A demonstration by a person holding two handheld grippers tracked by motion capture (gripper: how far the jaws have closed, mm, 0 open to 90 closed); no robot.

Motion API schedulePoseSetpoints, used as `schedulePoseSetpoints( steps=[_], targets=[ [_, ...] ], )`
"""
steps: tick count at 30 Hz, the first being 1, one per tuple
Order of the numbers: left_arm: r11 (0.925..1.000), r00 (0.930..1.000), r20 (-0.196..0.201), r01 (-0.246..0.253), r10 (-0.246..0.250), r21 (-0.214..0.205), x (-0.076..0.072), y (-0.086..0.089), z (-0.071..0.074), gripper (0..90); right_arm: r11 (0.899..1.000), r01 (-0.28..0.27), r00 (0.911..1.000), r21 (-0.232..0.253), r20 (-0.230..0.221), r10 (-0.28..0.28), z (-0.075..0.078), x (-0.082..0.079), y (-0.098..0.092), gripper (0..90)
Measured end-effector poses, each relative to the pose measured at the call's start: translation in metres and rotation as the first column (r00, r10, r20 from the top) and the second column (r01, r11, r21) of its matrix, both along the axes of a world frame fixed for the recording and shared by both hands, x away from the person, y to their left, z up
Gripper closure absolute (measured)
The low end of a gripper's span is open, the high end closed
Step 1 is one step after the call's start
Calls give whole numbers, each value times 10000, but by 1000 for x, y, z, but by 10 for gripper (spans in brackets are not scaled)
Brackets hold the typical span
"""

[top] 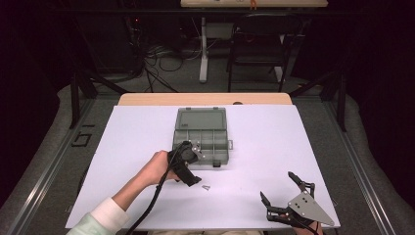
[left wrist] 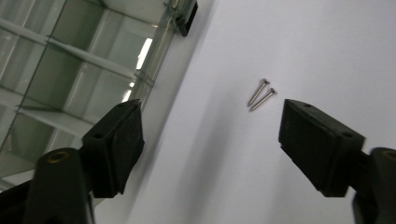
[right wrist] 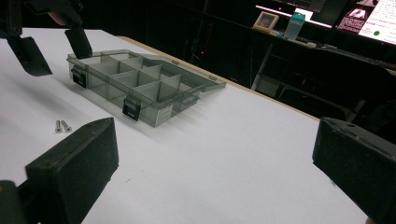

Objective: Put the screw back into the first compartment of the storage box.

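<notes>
Steel, slim and silvery, the two small screws (left wrist: 260,95) lay side by side on the white table sheet (top: 264,161), close together and parallel, just off the near edge of the grey-green translucent plastic compartment box (top: 201,142) with its lid (top: 201,119) folded back toward twelve o'clock. In the high view they sat at about five o'clock from the left gripper (top: 190,166), very near it, while the right gripper (top: 284,193) rested well apart toward four o'clock at the table's near right corner, so the left hand (top: 154,169) was by far the nearer. The left gripper's jaws stood apart with nothing between them, no pad touching anything. In the left gripper view the screws lay ahead of the jaws, toward one o'clock and nearer the right-hand pad (left wrist: 317,140), with their heads at the far end and their long axes running from seven to one o'clock, so roughly along the gripper's line of reach and across the line on which the jaws close. That seemed a fair set for pinching a shank from the sides, once the tongs had shifted toward the right-hand pad and come down over the pair. The right gripper's jaws also stood wide apart and empty, its view looking across the sheet toward the box and the screws at nine o'clock.
</notes>
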State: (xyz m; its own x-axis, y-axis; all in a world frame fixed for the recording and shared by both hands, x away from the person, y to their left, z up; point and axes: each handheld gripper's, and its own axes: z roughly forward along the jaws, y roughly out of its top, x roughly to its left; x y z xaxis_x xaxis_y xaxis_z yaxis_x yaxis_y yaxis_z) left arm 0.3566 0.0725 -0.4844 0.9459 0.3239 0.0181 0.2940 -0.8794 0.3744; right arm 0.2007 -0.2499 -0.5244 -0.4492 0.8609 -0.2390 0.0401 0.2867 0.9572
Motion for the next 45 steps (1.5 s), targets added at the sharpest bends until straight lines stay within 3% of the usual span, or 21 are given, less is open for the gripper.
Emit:
schedulePoseSetpoints(
  steps=[15, 26, 35, 36, 38, 45],
  targets=[
    [9944, 9932, -539, 1045, -1033, 187, -1, -26, -22, 550, 10000, -16, 10000, -11, -20, 16, 0, 0, 0, 0],
    [9892, 9856, -927, 1443, -1413, 273, -1, -33, -32, 727, 10000, -5, 10000, -10, -12, 5, 0, 0, 0, 0],
    [9850, 9807, -1103, 1670, -1612, 446, 0, -35, -40, 794, 10000, -6, 10000, -3, -25, 6, 0, 0, 0, 0],
    [9880, 9826, -1144, 1510, -1463, 337, -1, -36, -41, 798, 10000, -6, 10000, 22, -1, 6, 0, 0, 0, 0],
    [9845, 9805, -1080, 1698, -1644, 433, 0, -36, -43, 805, 10000, -9, 10000, 4, -28, 9, 0, 0, 0, 0],
    [9857, 9819, -1060, 1625, -1571, 445, -1, -36, -43, 837, 10000, 1, 10000, -7, -9, -1, 0, 0, 0, 0]
  ],
)
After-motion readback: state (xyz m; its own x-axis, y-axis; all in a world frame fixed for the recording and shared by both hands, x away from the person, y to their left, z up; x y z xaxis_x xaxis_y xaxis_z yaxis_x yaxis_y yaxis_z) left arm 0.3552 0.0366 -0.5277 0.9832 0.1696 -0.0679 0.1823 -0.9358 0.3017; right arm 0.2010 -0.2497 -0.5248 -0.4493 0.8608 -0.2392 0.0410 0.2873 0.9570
